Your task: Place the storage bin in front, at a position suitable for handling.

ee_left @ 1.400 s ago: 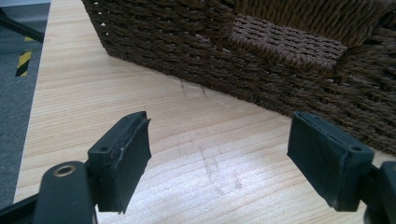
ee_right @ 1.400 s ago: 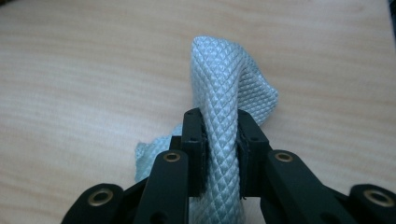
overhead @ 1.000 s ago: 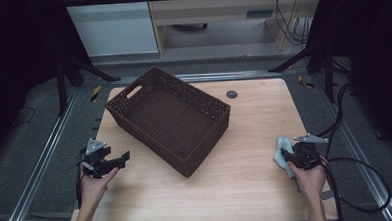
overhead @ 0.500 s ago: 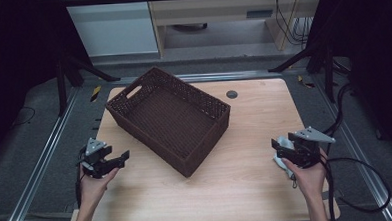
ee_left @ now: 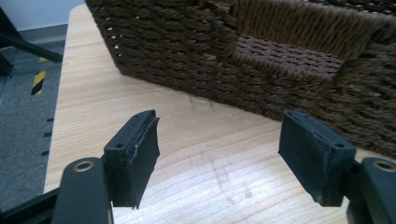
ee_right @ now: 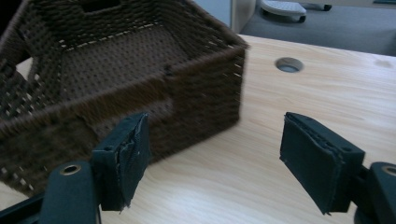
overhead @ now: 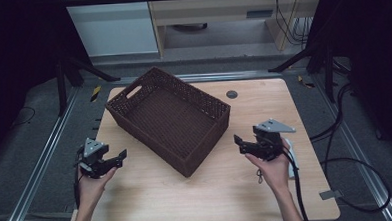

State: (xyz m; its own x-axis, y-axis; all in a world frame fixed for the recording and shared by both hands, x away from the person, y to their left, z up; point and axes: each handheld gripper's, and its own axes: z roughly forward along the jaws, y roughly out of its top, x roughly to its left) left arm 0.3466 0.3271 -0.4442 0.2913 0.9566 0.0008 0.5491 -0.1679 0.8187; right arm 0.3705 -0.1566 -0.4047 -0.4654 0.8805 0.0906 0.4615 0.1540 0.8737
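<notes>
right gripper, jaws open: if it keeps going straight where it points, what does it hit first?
Probably the basket: the right gripper points across bare table at its near corner and side wall. Nothing lies between, though depth is hard to judge.

Dark brown woven basket [overhead: 170, 119] — pale wood-grain table [overhead: 263, 102] — black grippers [overhead: 241, 142]

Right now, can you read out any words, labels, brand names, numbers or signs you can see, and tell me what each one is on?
None: no readable text in any view.
Woven basket: no label or brand showing.
Wooden table: bare wood, no writing.
Yellow-and-black striped marking on the floor beside the table: a hazard pattern, no words.
Small pale tag on the floor at the right: too small to read.
</notes>
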